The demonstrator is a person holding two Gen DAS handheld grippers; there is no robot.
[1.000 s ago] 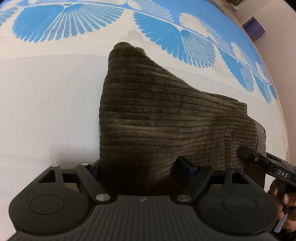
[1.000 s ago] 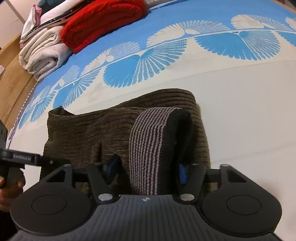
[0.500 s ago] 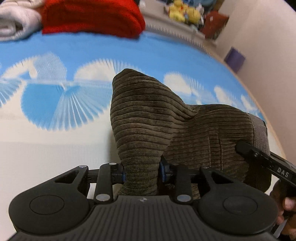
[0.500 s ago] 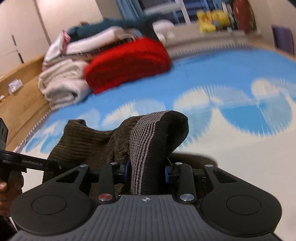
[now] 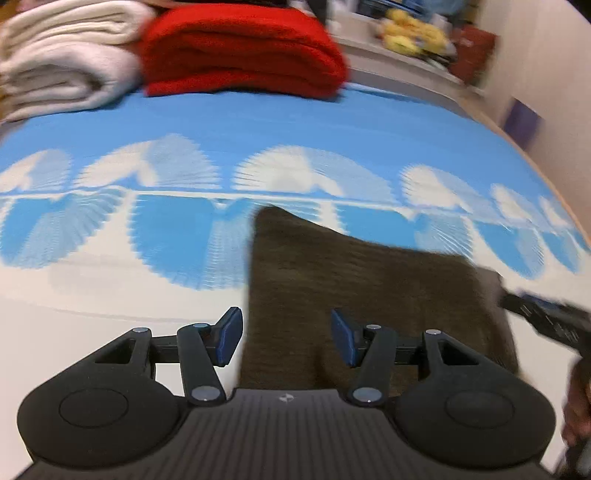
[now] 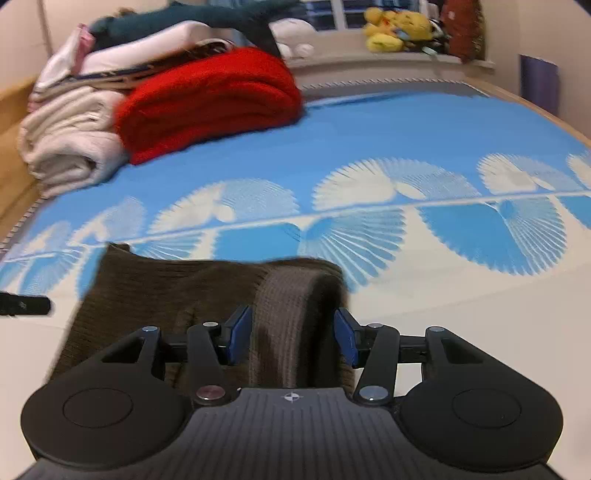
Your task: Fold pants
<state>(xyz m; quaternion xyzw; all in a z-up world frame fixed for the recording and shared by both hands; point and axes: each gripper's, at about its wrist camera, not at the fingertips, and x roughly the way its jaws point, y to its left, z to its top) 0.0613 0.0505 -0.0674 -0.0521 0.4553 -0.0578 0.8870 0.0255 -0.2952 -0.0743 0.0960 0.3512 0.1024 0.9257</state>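
Brown pants [image 5: 369,295] lie folded, centre-bottom of both views, on the blue/white bedspread [image 5: 295,122]. Left gripper [image 5: 286,334]: jaws just re-opened, pads spread w/ cloth between, not pinching. Right gripper [image 6: 291,334] same, astride the striped waistband [image 6: 291,314]. Prob. letting go so the fold settles flat.

A blue-and-white bedspread [image 6: 369,147] covers the bed. At its far left, a red blanket [image 6: 210,99] lies touching cream towels [image 6: 70,147]. Yellow plush toys [image 6: 395,29] sit on the far ledge
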